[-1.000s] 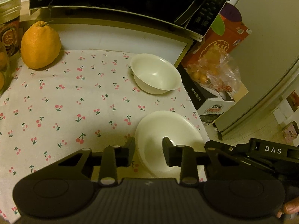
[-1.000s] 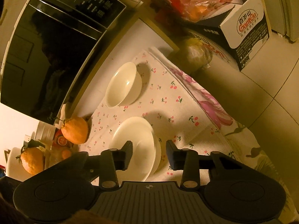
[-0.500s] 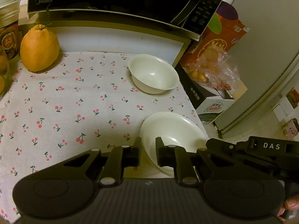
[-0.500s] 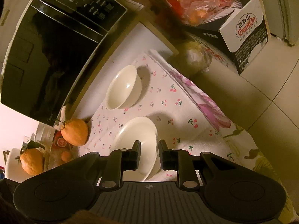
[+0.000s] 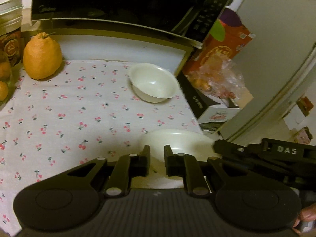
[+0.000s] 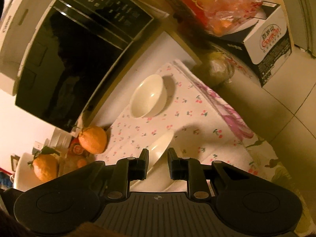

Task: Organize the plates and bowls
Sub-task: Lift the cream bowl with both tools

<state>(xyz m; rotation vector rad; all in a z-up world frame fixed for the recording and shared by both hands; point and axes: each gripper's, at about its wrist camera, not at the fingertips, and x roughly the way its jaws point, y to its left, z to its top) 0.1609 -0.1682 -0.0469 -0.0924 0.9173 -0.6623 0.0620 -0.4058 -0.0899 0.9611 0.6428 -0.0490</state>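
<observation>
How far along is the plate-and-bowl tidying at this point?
Done: nothing stacked yet; the bowl sits alone on the cherry cloth. In hand: the left gripper and right gripper have just closed on the plate, which is tilted at the table's edge. Left: set the plate with the bowl.

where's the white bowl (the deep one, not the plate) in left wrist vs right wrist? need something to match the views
Left wrist: white bowl sits upper centre, at the far right part of the cherry cloth.
Right wrist: white bowl sits centre, near the cloth's top corner, below the microwave.
Shared landmark: the large orange fruit by the microwave.
</observation>
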